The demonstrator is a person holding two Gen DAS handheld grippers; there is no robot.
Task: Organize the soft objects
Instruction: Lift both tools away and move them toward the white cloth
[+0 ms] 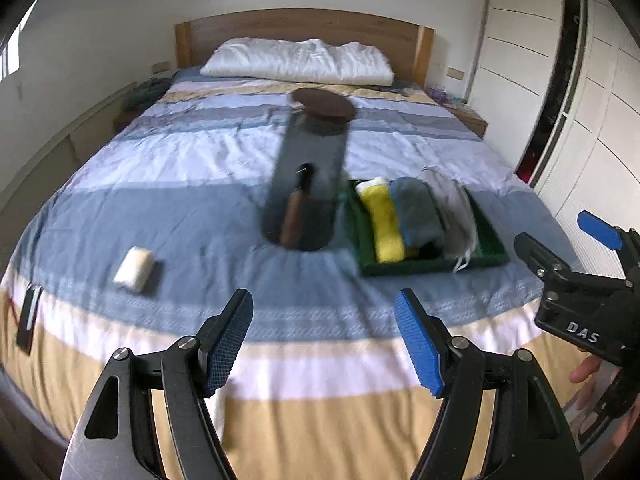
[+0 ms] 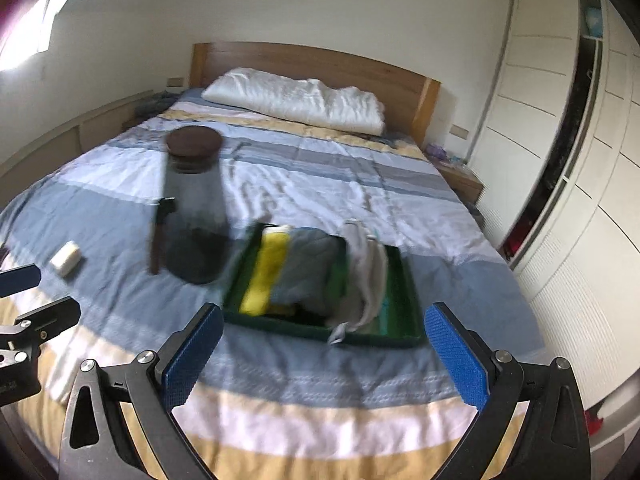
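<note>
1. I have both grippers hanging above the foot of the striped bedspread (image 1: 168,208), neither touching anything.
2. My left gripper (image 1: 324,344) has its blue pads apart with only bedding showing between them; it holds nothing.
3. My right gripper (image 2: 324,356) is likewise spread wide and empty, its pads framing the near edge of the green tray (image 2: 404,320) from above.
4. The tray sits on the bed towards the right side and already carries folded soft things: a yellow cloth (image 1: 386,220), a blue-grey cloth (image 1: 420,212) beside it, and a pale grey cloth (image 1: 456,216) draped over the tray's right part. I judge that portion of the sorting done.
5. One soft item is outside the tray: a small white rolled cloth (image 1: 134,268) lying alone on the bedspread, well apart to the left, nearer my left gripper.
6. Between that roll and the tray stands a tall clear jar with a dark lid (image 2: 195,196), and a brown-handled brush (image 2: 158,240) lies just beside it. They look hard, so I doubt they belong in the tray.
7. My reading: the job is mostly finished, with the white roll left to fetch and place in the tray. The grey cloth hangs loosely and may want tidying, though blur keeps me from being sure.
</note>
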